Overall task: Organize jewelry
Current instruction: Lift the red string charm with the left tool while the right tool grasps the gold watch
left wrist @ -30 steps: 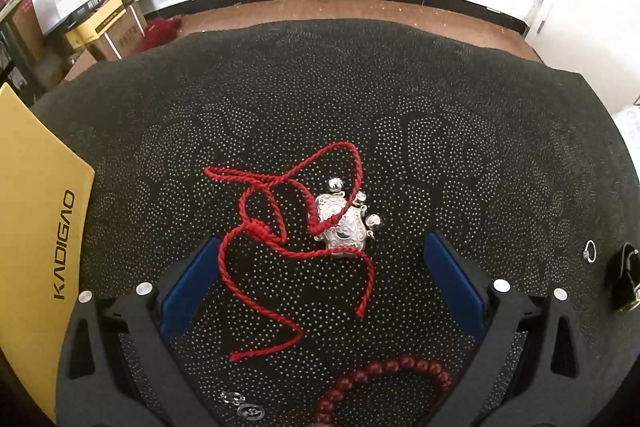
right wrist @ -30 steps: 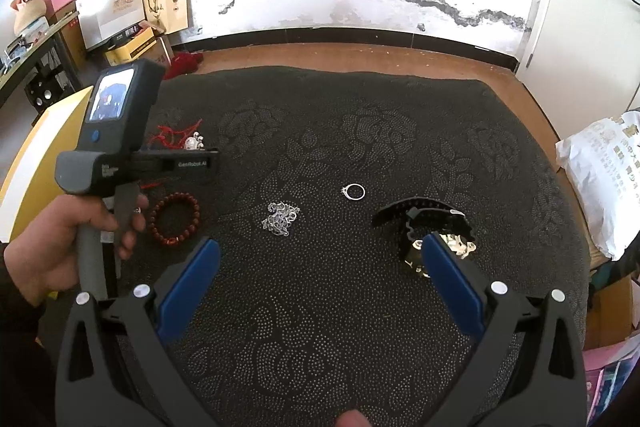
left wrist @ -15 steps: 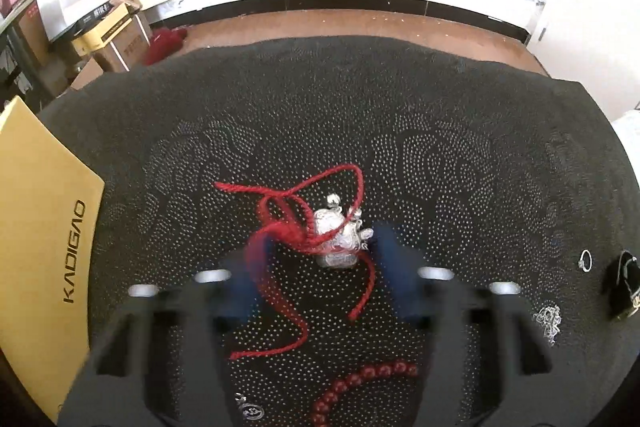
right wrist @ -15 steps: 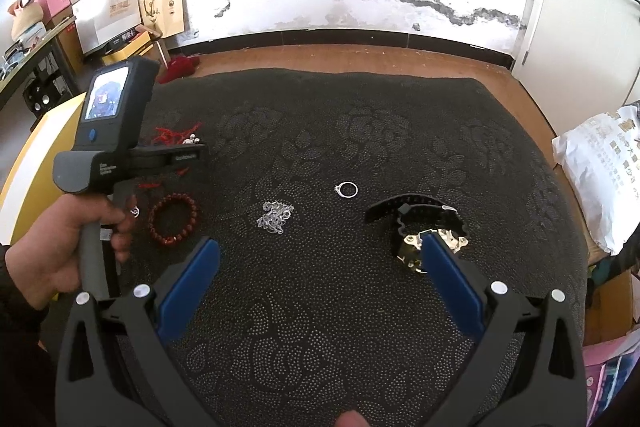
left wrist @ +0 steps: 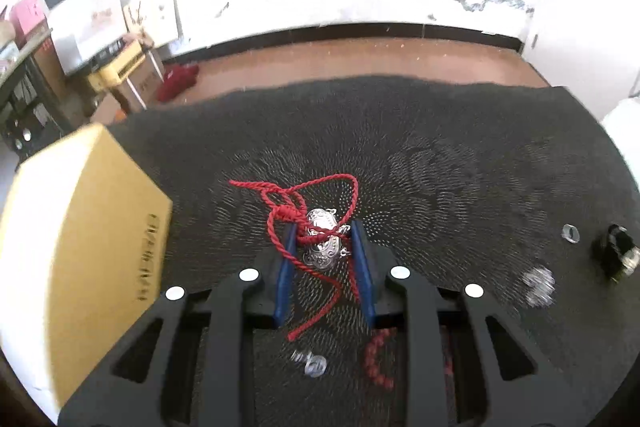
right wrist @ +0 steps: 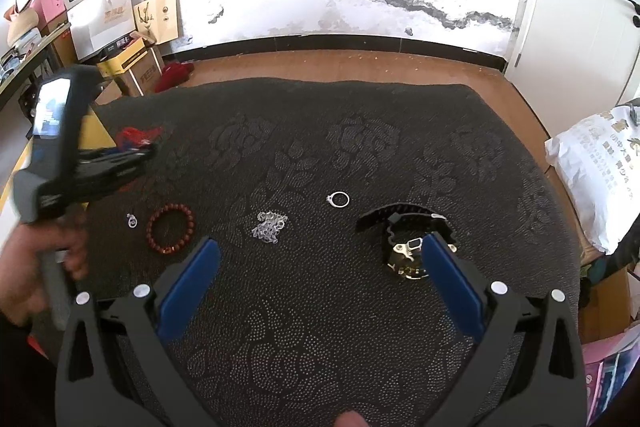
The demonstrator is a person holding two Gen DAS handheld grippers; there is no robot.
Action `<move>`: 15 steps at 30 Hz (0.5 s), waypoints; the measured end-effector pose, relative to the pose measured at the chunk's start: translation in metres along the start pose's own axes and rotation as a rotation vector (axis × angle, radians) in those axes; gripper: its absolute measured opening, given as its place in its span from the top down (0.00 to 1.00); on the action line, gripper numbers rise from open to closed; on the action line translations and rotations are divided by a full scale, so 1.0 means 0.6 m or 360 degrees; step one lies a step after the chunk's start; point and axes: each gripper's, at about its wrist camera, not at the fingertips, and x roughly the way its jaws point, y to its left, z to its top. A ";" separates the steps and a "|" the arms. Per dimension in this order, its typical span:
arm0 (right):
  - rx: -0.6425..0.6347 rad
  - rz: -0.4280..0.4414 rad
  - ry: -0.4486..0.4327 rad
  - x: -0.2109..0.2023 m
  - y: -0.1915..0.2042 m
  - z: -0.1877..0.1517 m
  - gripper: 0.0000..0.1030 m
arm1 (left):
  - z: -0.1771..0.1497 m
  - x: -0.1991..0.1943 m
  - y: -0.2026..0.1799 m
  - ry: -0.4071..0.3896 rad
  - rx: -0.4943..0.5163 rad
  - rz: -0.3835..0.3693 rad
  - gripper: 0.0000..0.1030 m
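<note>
Black cloth (right wrist: 360, 131) centre bare; left tongs (left wrist: 325, 247) closing on pendant (left wrist: 322, 243).

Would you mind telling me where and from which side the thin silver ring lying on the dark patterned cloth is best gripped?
Grip the thin silver ring across its band, coming straight down from above. It lies flat and apart on the dark patterned cloth, so no side gives purchase; keep off the small setting on its left edge.

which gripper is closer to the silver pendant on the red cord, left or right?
Left. The left gripper has the silver pendant between its closing jaws, the red cord draped over it. The right gripper hangs open far across the dark cloth, above the silver chain.
</note>
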 end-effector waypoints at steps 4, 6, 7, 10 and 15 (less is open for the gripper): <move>-0.0032 0.0008 0.0022 -0.001 -0.001 -0.007 0.05 | -0.011 -0.069 0.009 -0.0012 0.0033 -0.0082 0.74; -0.0045 -0.0002 0.0028 -0.004 -0.004 -0.014 0.05 | -0.026 -0.105 0.008 -0.0016 0.0062 -0.0139 0.74; -0.0046 -0.0005 0.0039 -0.004 -0.008 -0.019 0.05 | -0.032 -0.115 0.009 -0.0023 0.0069 -0.0152 0.74; -0.0045 -0.0040 0.0088 0.001 -0.022 -0.036 0.05 | -0.057 -0.148 0.013 -0.0021 0.0072 -0.0230 0.74; -0.0023 -0.0175 0.0209 0.033 -0.056 -0.059 0.05 | -0.080 -0.155 0.017 0.0003 0.0097 -0.0313 0.74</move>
